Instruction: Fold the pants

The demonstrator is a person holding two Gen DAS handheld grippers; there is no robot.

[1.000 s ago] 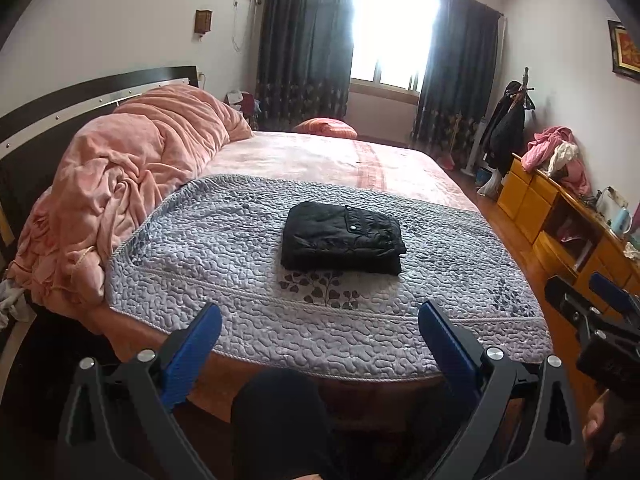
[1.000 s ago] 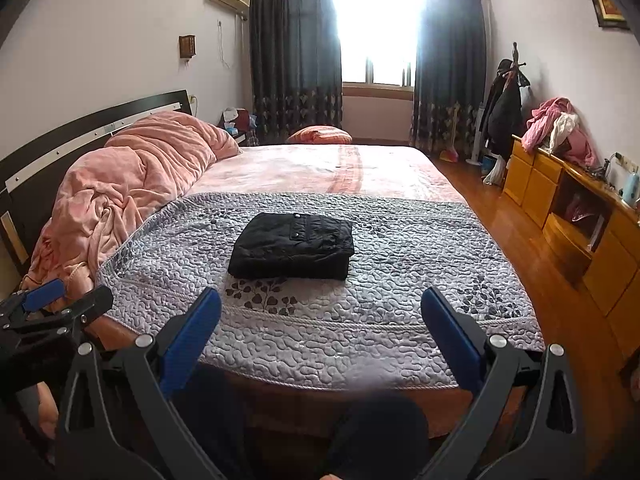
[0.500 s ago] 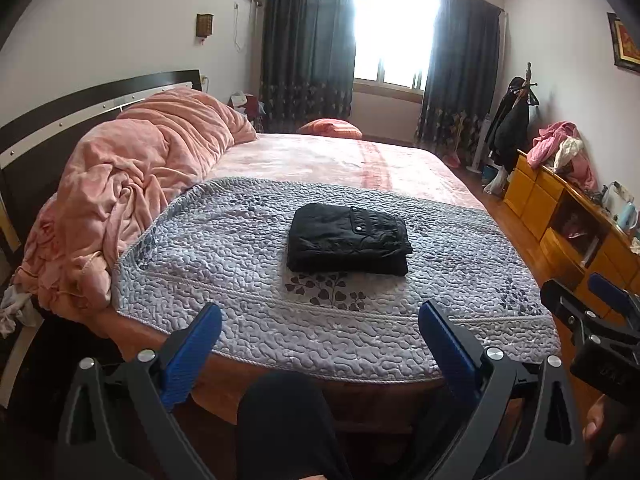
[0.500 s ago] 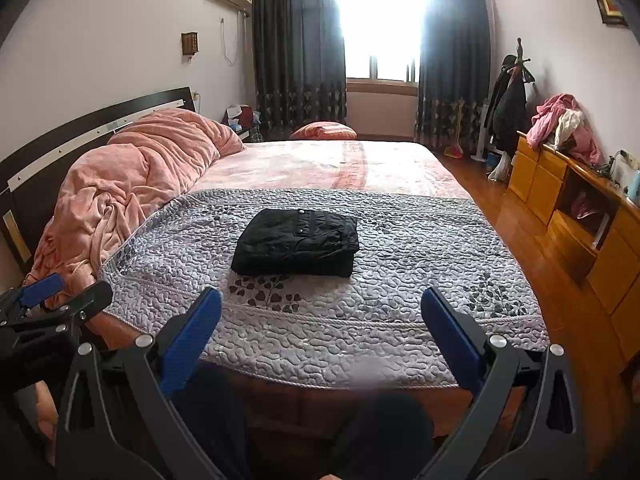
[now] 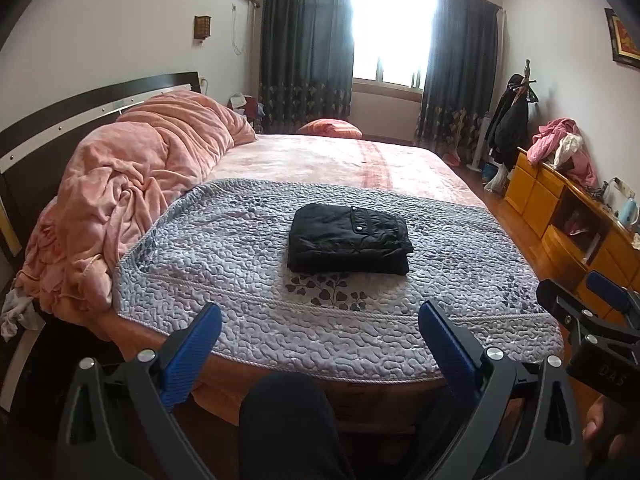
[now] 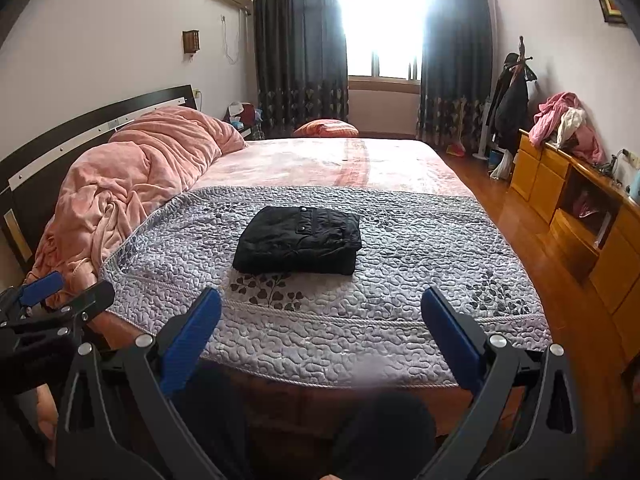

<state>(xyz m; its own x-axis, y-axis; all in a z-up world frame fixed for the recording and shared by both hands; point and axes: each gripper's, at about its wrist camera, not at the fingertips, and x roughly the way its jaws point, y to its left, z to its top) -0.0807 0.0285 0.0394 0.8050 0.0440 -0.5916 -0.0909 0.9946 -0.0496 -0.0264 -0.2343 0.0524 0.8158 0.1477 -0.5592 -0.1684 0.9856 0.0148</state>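
The black pants [image 5: 349, 238] lie folded in a neat rectangle on the grey quilted cover [image 5: 224, 272] of the bed; they also show in the right wrist view [image 6: 298, 240]. My left gripper [image 5: 320, 336] is open and empty, held back off the near edge of the bed, well short of the pants. My right gripper [image 6: 320, 322] is open and empty too, at a like distance. Each gripper shows at the edge of the other's view: the right one [image 5: 588, 308], the left one [image 6: 52, 300].
A pink duvet [image 5: 132, 184] is heaped on the left of the bed by the dark headboard [image 5: 48, 120]. Yellow wooden drawers [image 5: 560, 208] with clothes on top stand along the right wall. A coat rack [image 5: 516, 120] stands by the curtains. The person's dark-clad knees [image 5: 284, 420] are below the grippers.
Both grippers have drifted slightly, so the bed sits a little differently in view. The pants have not moved and both grippers stay open.
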